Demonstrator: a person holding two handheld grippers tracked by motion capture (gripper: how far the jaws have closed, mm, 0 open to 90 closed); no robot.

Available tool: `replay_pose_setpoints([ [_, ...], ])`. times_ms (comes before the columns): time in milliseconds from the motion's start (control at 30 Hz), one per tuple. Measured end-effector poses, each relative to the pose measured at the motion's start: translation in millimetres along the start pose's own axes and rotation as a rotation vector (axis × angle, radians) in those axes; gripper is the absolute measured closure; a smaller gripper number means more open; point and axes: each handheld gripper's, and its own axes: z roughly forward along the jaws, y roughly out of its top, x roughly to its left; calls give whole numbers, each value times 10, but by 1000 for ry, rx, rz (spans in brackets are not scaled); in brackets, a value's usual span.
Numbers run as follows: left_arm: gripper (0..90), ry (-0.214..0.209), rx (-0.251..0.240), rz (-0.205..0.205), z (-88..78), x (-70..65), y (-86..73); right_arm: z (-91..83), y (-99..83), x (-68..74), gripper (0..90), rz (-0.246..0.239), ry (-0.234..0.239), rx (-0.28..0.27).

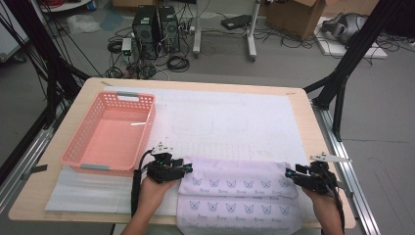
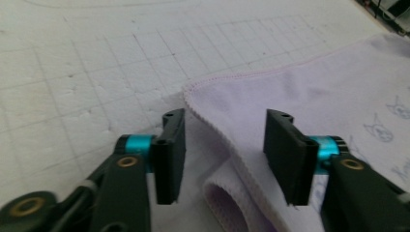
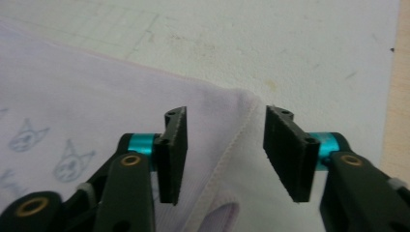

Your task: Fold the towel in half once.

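Note:
A pale lilac cloth (image 1: 240, 188) printed with small cat faces lies folded along the table's front edge. At its left end my left gripper (image 1: 187, 169) is open. In the left gripper view the cloth's (image 2: 314, 92) folded corner lies between and under the gripper's (image 2: 226, 117) spread jaws, and the pads stand clear of it. My right gripper (image 1: 289, 173) is open at the cloth's right end. The right gripper view has the cloth's (image 3: 96, 96) hemmed corner running between that gripper's (image 3: 227, 114) jaws, untouched by either pad.
A pink plastic basket (image 1: 147, 128) stands empty at the left of the table. A white gridded mat (image 1: 235, 117) covers most of the wooden tabletop (image 1: 303, 100). Black frame legs, computers and cables are on the floor beyond the table.

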Motion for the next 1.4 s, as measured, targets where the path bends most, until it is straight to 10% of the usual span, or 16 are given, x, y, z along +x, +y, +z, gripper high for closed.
replay_pose_setpoints([
  [100,869,15,-7,51,15,-58,-26,78,17,-24,870,-19,28,43],
  [467,869,-74,-166,80,-427,-220,-106,-457,-116,89,881,-57,64,-178],
  [800,866,-153,-133,85,-735,-303,-461,-813,-510,228,878,-67,114,-158],
  [900,808,-189,-60,76,-667,-249,-526,-759,-668,215,868,-62,86,-78],
  [1033,555,-158,-93,72,-612,-219,-492,-700,-766,114,645,16,61,-60],
  [1167,475,-121,-146,73,-578,-183,-385,-711,-635,32,700,23,44,-120],
  [1333,474,-68,-147,68,-398,-117,-253,-267,-468,7,688,37,88,-28],
  [1400,471,-58,-147,63,-354,-106,-231,-101,-443,22,812,25,93,12],
])
